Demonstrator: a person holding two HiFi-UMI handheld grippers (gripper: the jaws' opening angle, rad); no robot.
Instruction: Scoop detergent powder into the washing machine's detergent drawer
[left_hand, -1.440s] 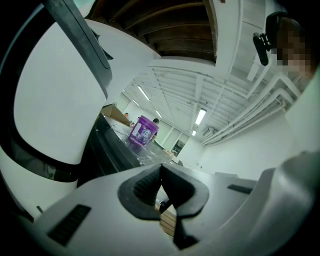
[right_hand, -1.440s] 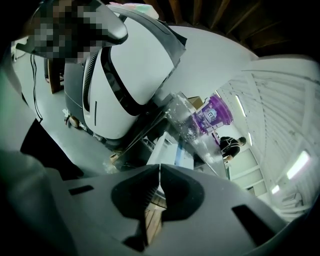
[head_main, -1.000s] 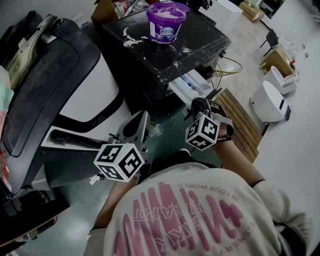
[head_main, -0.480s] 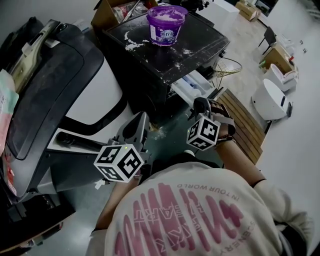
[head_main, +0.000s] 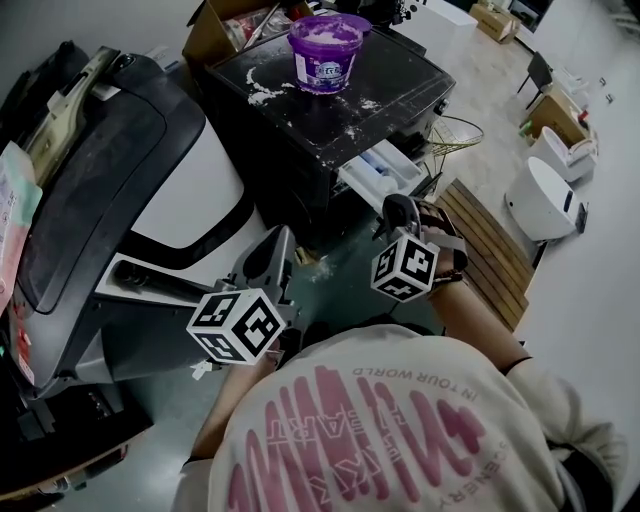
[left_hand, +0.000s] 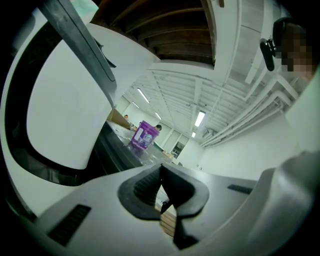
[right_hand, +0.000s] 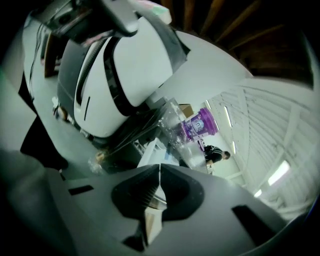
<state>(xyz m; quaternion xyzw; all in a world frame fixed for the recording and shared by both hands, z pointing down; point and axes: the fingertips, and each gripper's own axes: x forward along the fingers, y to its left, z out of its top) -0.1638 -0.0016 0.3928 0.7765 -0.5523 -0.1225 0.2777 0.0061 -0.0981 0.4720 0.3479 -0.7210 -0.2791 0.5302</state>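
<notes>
The washing machine's black top (head_main: 395, 80) carries a purple tub (head_main: 326, 55), standing upright near its back edge. White powder (head_main: 262, 92) lies scattered over the top, beside the tub and further forward.

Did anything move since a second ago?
Hardly anything. The left gripper and right gripper hang in the same spots, both shut and empty. The purple tub is still on the machine's top, and the detergent drawer still stands open.
</notes>
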